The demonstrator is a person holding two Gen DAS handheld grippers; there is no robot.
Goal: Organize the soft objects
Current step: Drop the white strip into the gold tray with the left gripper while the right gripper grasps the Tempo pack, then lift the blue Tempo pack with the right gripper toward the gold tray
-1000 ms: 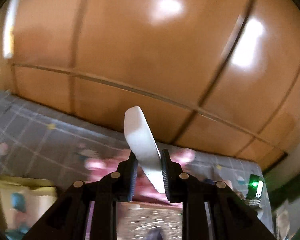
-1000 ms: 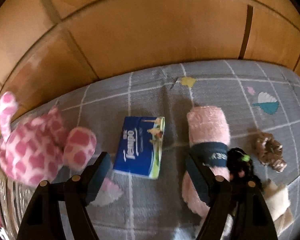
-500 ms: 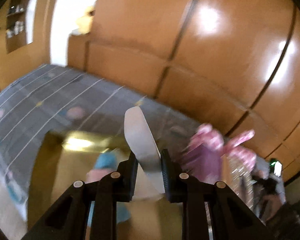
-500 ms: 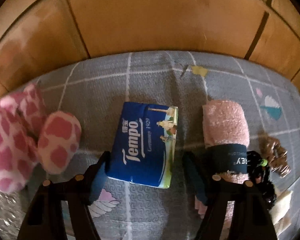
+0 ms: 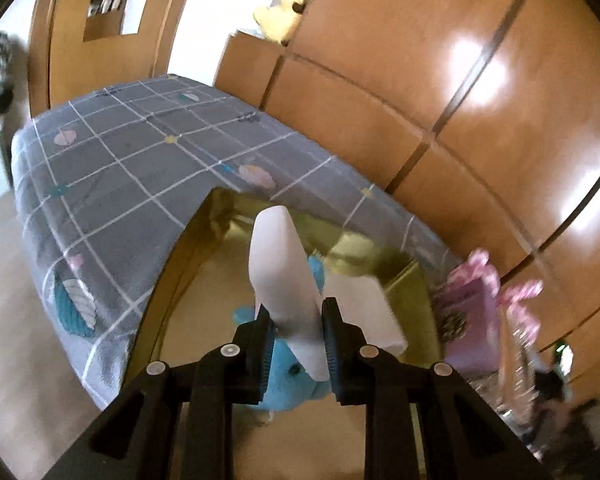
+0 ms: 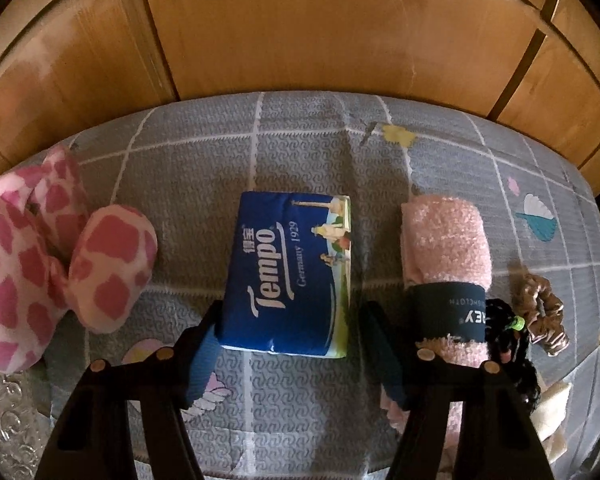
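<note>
My left gripper [image 5: 294, 344] is shut on a white sock [image 5: 284, 276] and holds it over an open cardboard box [image 5: 204, 248]. A blue plush toy [image 5: 296, 376] and another white item [image 5: 364, 312] lie in the box. My right gripper [image 6: 288, 344] is open, its fingers on either side of the near end of a blue Tempo tissue pack [image 6: 290, 272] on the grey checked bedspread [image 6: 308, 144]. A pink spotted plush toy [image 6: 48, 264] lies to the left. A rolled pink towel [image 6: 444, 256] lies to the right.
Wooden wardrobe panels [image 6: 300, 28] stand right behind the bed. A brown scrunchie [image 6: 540, 304] and a black hair tie [image 6: 508, 344] lie at the right. A pink bag [image 5: 472, 320] stands right of the box. The bed edge [image 5: 44, 240] drops to the floor at the left.
My left gripper has swung left and down with the sock, from facing the wardrobe to over the box. My right gripper has moved forward around the tissue pack.
</note>
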